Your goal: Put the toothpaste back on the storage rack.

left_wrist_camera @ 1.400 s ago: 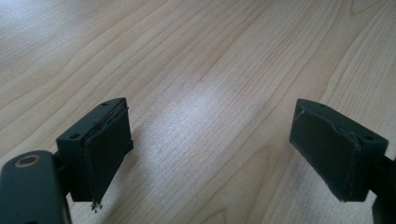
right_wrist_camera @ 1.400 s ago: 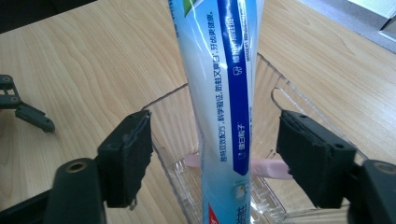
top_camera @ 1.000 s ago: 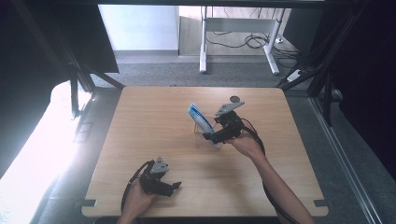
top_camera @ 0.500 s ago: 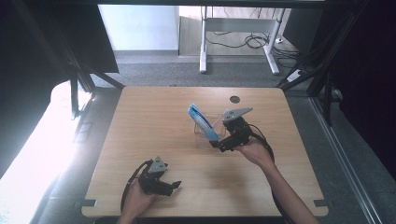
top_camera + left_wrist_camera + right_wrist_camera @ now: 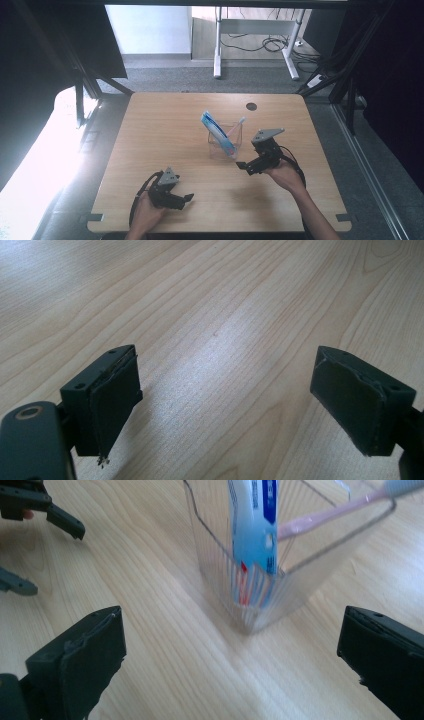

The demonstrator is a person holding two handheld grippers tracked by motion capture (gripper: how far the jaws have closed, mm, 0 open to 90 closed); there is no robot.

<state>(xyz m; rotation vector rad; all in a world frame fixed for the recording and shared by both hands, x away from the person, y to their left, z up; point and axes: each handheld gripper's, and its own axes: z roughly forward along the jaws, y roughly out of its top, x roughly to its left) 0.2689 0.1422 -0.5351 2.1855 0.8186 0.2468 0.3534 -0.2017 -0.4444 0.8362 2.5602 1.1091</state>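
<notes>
A clear ribbed cup (image 5: 225,142) stands mid-table, holding a blue-and-white toothpaste tube (image 5: 216,131) that leans left and a pink toothbrush (image 5: 235,127). My right gripper (image 5: 243,166) sits just right of and nearer than the cup. Its jaws have just been opening and now stand wide with nothing between them. In the right gripper view the cup (image 5: 280,580), tube (image 5: 252,535) and toothbrush (image 5: 325,517) lie ahead of the open right gripper (image 5: 230,665). My left gripper (image 5: 186,199) rests open near the front edge, over bare wood (image 5: 225,400).
The wooden table (image 5: 150,130) has a round hole (image 5: 251,106) near its far right. Dark frame bars stand on both sides of it. Beyond the far edge are white desk legs (image 5: 217,50) and cables on the floor.
My right gripper has drawn back from the toothpaste tube toward the near edge. The tube stays leaning in the cup. The left gripper has not moved.
</notes>
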